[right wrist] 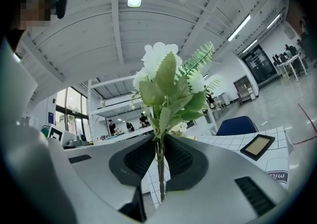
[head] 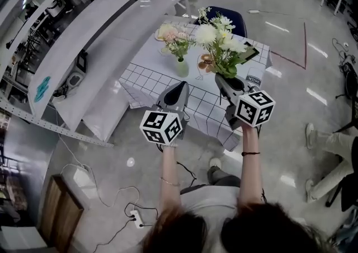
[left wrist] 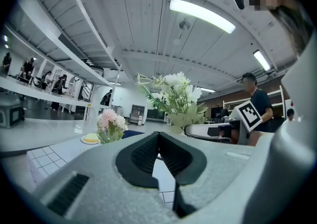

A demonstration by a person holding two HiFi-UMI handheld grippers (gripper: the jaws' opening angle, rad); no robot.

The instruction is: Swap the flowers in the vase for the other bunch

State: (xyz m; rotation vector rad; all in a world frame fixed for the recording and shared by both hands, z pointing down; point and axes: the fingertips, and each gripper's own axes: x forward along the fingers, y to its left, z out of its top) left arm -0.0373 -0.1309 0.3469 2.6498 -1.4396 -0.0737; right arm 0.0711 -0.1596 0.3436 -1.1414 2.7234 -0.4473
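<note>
A small pale green vase (head: 182, 68) with pink flowers (head: 170, 34) stands on the table with the checked cloth (head: 146, 81). My right gripper (head: 221, 82) is shut on the stem of the white-and-green bunch (head: 219, 45), which stands upright above the table's near right part. In the right gripper view the stem (right wrist: 159, 166) is pinched between the pads, under the white blooms (right wrist: 166, 82). My left gripper (head: 182, 85) is shut and holds nothing, just in front of the vase. The left gripper view shows the pink flowers (left wrist: 110, 121) ahead to the left and the white bunch (left wrist: 178, 96) to the right.
A dark tablet (head: 249, 54) lies at the table's right edge, a copper-coloured object (head: 206, 62) beside the vase. A blue chair (head: 225, 17) stands behind the table and a long white counter (head: 95, 33) to its left. A seated person's legs (head: 330, 145) are at right; a power strip (head: 137, 219) lies on the floor.
</note>
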